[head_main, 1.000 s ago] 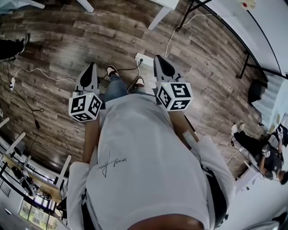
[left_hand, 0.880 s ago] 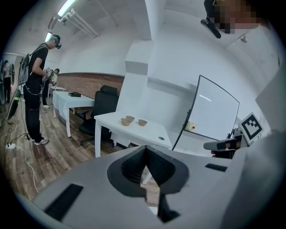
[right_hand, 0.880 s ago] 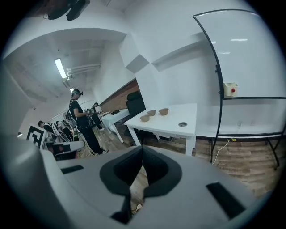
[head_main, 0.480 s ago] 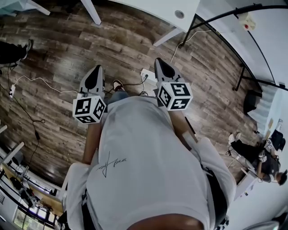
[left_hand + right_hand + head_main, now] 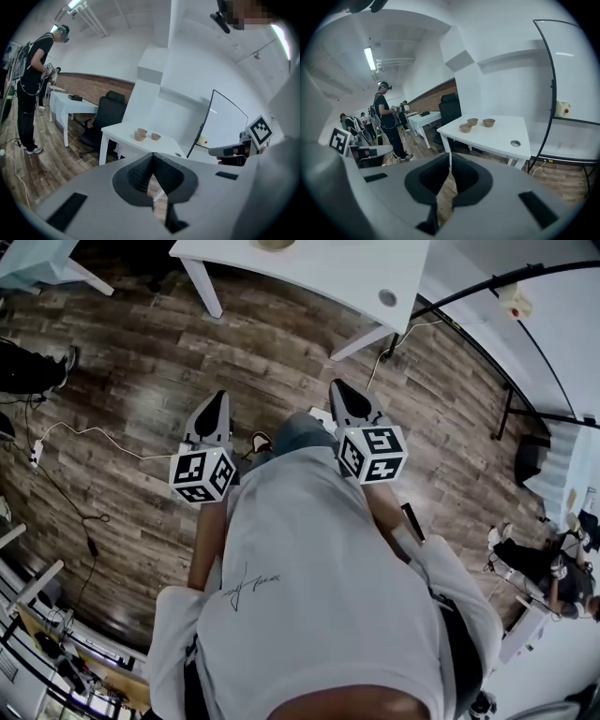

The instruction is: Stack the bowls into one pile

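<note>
Wood-patterned planks make up the floor that fills the head view. The person holding the tools, in a white T-shirt, stands on it with both grippers held out in front of the body, side by side and apart from each other. The left gripper is closed with nothing in it: its own view shows the two dark pads meeting in a thin line, with only floor showing through below them. The right gripper is likewise closed and empty, its jaws meeting edge to edge in its own view. Ahead of both, and well apart from them, stands a white table. On its far left part sit the three brown bowls, upright and close together, each resting on the tabletop by itself, none inside another. A round hole in the tabletop lies near the right front corner, apart from the bowls. In the head view only the near part of the table shows at the top, with a piece of one bowl cut by the frame edge. A black office chair stands at the table's far side, and another person stands on the floor well off to the left. A white cable trails across the floor to the left of the left gripper.
</note>
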